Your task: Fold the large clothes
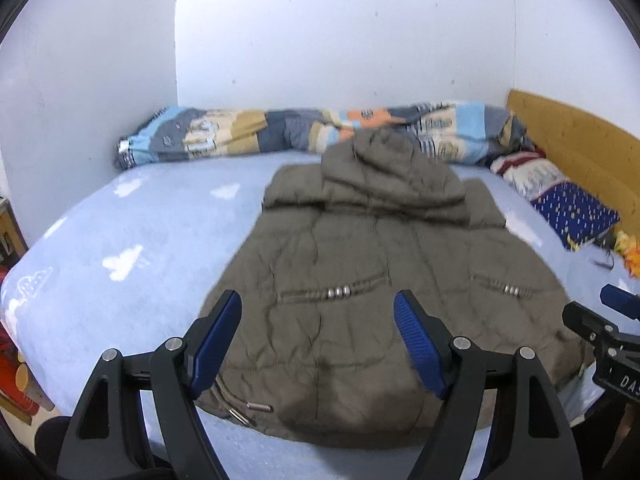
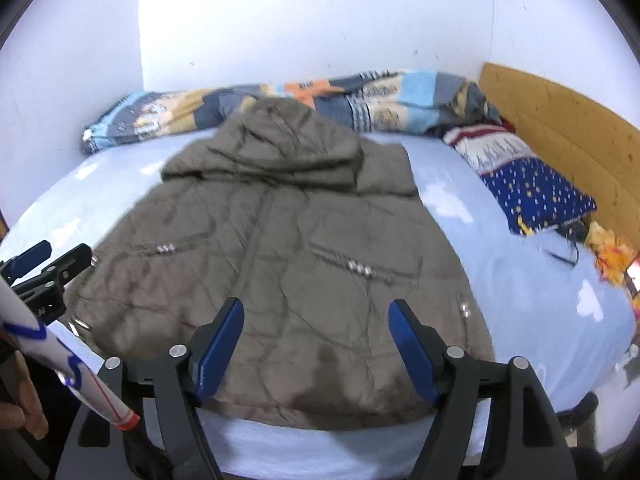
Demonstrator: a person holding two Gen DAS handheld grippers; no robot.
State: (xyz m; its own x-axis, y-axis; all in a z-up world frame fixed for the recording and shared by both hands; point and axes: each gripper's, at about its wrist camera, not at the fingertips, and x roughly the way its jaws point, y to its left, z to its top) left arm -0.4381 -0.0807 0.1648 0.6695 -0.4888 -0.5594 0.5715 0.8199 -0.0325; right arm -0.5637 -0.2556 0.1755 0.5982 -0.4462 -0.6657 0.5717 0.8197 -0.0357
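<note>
Olive-brown quilted hooded jacket [image 1: 360,280] spread flat, front side up, on the pale blue bed sheet [image 1: 120,240], hem at the near edge, hood [image 1: 384,160] at the far end, touching the rolled patchwork blanket in blue, tan and orange [image 1: 240,132] along the white wall [image 1: 320,40]. Sleeves tucked out of sight; two slanted pockets with metal snaps on the chest. Left gripper [image 1: 318,336], black with blue pads, spread wide above the near hem, nothing between the jaws, not touching the cloth. Right gripper [image 2: 316,336] likewise wide apart and empty, hovering over the right half of the hem. Dark blue star-patterned pillow [image 2: 536,196] at the right, beside a wooden headboard [image 2: 560,120]. White sleeve with blue and red lines [image 2: 80,372] at the near left in the right wrist view.
</note>
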